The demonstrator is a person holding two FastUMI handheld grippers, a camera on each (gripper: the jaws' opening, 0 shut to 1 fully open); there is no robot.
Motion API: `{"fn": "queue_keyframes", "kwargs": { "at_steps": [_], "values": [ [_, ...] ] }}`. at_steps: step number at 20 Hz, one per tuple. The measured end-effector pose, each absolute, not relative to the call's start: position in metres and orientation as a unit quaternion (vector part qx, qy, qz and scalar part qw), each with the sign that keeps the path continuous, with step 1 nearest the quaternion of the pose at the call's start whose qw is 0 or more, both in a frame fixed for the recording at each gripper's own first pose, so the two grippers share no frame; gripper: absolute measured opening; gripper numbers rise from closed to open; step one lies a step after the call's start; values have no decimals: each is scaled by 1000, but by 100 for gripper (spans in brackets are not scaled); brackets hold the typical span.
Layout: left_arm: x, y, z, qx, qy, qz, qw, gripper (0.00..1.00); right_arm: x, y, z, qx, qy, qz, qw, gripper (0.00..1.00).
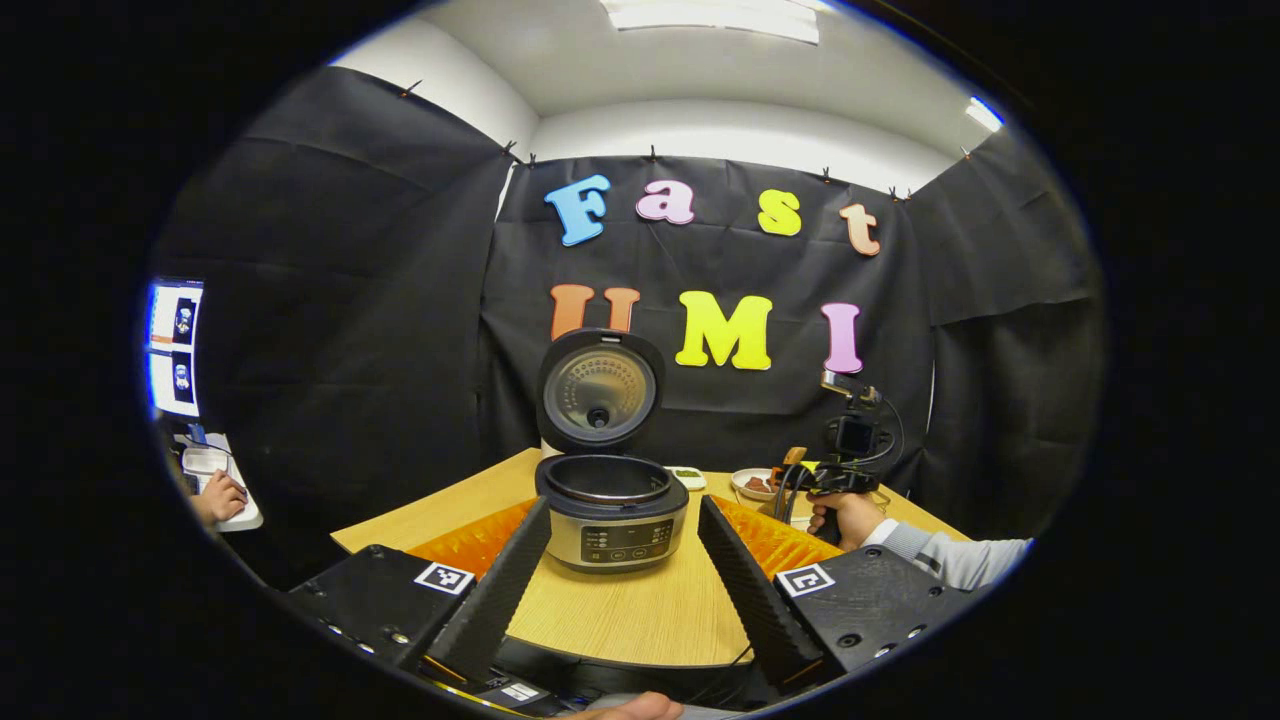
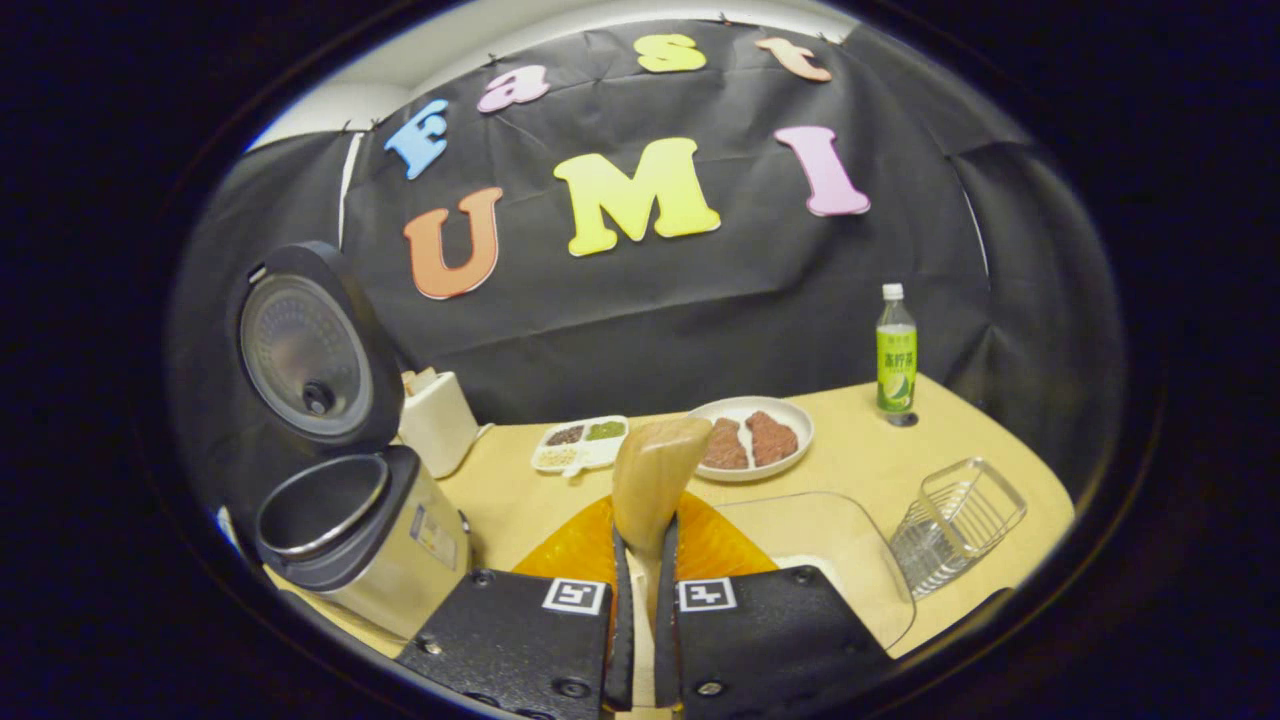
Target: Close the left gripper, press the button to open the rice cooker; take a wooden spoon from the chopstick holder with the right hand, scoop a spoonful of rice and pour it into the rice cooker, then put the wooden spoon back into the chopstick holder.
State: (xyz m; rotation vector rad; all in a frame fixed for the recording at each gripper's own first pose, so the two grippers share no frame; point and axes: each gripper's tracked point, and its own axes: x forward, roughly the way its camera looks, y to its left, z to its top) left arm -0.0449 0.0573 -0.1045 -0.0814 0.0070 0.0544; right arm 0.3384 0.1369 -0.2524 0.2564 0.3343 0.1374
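Now: silver rice cooker with black rim on light wooden table, round black lid standing open, pot uncovered. Left gripper spread wide apart, empty, cooker beyond its fingers. Right gripper clamped on pale wooden spoon, bowl end upright above fingers. Clear plastic rice container just right of it. Wire chopstick holder tilted further right. White plate with brown food behind.

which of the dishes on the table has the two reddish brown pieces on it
The round white plate, behind the wooden spoon. The small divided tray beside it is rectangular, with separate dark and green fillings.
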Motion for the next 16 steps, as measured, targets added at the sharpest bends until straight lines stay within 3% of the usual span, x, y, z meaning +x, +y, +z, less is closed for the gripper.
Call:
{"fn": "queue_keyframes", "kwargs": {
  "at_steps": [9,16],
  "values": [
    [-42,46,-109,-41,10,15,999,95,337,108,-261,316,212,94,920,13],
    [-42,46,-110,-40,11,15,999,95,340,84,-277,468,242,71,847,13]
  ]
}}
